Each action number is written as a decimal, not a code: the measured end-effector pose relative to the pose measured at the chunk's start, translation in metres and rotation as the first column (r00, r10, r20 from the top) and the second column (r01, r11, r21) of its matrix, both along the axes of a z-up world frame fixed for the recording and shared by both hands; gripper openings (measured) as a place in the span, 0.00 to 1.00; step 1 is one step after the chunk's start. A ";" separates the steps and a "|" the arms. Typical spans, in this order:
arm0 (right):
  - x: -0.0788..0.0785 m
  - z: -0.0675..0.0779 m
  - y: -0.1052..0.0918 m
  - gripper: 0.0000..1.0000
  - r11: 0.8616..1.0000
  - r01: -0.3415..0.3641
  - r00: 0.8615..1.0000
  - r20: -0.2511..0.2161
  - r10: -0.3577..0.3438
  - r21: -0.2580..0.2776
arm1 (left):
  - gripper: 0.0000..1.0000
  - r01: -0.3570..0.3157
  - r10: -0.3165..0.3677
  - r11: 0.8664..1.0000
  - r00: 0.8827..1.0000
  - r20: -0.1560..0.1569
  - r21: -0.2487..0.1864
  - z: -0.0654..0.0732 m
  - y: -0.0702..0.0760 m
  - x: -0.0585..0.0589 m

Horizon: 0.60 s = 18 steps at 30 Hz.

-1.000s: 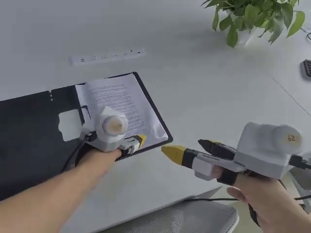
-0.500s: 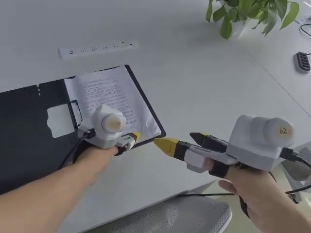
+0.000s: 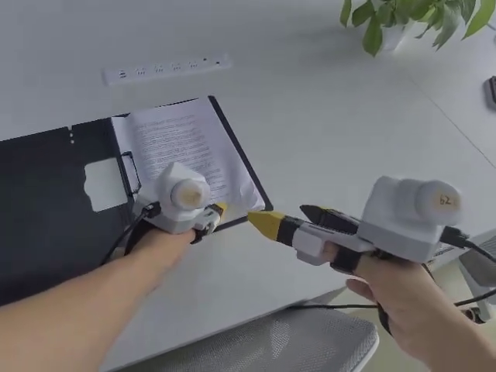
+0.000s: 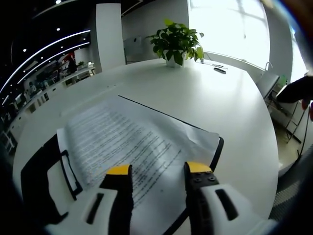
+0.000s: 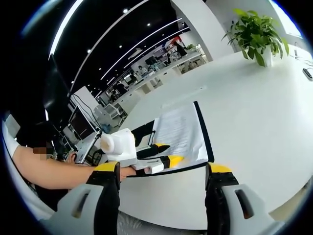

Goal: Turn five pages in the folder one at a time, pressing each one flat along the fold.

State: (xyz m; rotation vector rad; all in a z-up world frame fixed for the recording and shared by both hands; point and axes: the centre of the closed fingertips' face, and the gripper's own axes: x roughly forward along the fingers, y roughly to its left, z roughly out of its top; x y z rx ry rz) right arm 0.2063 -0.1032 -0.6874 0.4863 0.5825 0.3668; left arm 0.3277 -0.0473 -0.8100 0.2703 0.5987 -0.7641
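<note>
Left claw [image 4: 159,169], jaws apart, stays over the near edge of the page [image 4: 122,142] in the open folder [image 3: 46,194]. Right claw [image 3: 284,217], also apart, has edged nearer the folder corner ahead.

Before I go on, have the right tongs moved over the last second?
Yes, slightly. The right tongs have crept in toward the folder's near right corner; the gap between their yellow tip and that corner is smaller.

Black folder [image 3: 46,209] lies open and flat. Printed page [image 3: 182,147] on its right half, just ahead of left gripper [image 4: 159,171].
</note>
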 end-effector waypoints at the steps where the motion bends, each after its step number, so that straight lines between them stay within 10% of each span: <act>1: 0.001 0.000 0.001 0.70 1.000 -0.001 1.000 0.002 0.001 0.003 | 0.38 -0.001 0.001 1.000 1.000 -0.004 0.000 0.000 0.000 0.001; 7: 0.007 -0.002 0.004 0.69 1.000 -0.009 1.000 -0.004 0.009 0.009 | 0.15 0.009 -0.009 1.000 1.000 0.023 0.022 0.001 0.001 0.002; 18: 0.031 -0.013 0.008 0.62 1.000 -0.008 1.000 -0.009 0.008 0.012 | 0.12 0.007 -0.008 1.000 1.000 0.027 0.025 0.003 0.002 0.002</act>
